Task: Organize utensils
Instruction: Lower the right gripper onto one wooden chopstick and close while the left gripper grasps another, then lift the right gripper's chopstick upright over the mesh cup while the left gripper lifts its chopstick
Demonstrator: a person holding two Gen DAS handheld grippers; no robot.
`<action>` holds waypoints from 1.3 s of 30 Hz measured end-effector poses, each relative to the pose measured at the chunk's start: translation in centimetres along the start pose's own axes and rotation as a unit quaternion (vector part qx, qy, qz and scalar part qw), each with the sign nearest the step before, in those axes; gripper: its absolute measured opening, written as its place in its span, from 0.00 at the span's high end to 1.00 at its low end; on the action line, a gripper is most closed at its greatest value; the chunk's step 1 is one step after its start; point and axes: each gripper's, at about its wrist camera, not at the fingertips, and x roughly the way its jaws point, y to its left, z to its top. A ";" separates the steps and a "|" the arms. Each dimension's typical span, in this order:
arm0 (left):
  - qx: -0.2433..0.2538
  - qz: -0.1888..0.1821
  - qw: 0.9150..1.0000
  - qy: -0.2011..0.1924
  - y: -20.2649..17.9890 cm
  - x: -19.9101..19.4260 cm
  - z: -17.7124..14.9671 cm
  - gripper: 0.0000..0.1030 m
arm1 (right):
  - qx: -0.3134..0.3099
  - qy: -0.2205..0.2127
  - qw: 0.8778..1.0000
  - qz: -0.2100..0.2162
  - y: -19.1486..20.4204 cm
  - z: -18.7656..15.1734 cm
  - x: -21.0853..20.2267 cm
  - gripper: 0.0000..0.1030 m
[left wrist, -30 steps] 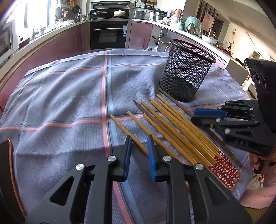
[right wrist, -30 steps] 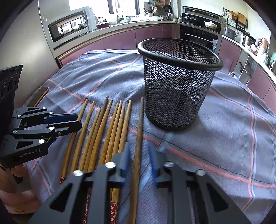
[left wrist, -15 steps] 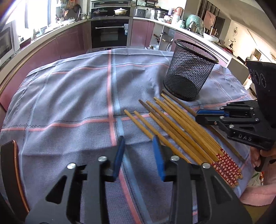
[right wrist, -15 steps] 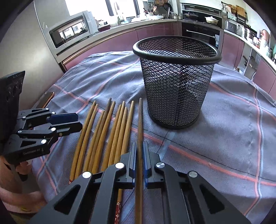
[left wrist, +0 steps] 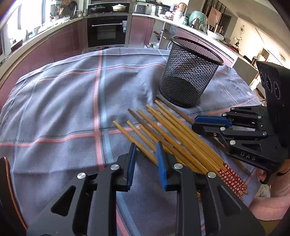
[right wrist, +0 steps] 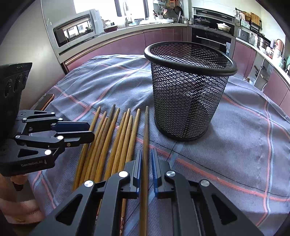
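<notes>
Now — right gripper (right wrist: 146,163): jaws, wide apart a second ago, closed on the dark chopstick (right wrist: 145,138) beside the mesh cup (right wrist: 188,101) | left gripper (left wrist: 145,154): jaws just narrowed, open around the outermost chopstick (left wrist: 134,140), not pinching | other chopsticks (left wrist: 181,138) flat on the worktop cloth (left wrist: 63,109) | cup empty — first lift looks ready.

Sunlit kitchen: maroon cabinets (left wrist: 59,41), built-in oven (left wrist: 107,30), microwave (right wrist: 76,30), bright window (right wrist: 101,5).
</notes>
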 end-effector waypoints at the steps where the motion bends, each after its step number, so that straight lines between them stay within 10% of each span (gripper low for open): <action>1: 0.001 -0.001 1.000 0.001 0.0 0.3 0.2 0.77 | 0.000 0.000 1.000 0.002 -0.1 -0.1 -0.1 0.93; 20: 0.007 -0.029 1.000 -0.004 0.4 -0.1 0.8 0.93 | 0.016 -0.062 0.996 0.068 -0.4 0.1 -4.0 0.95; 39: 0.024 -0.076 0.987 -0.137 -0.9 -12.0 4.6 0.93 | 0.010 -0.206 0.977 0.061 -1.5 3.6 -12.2 0.95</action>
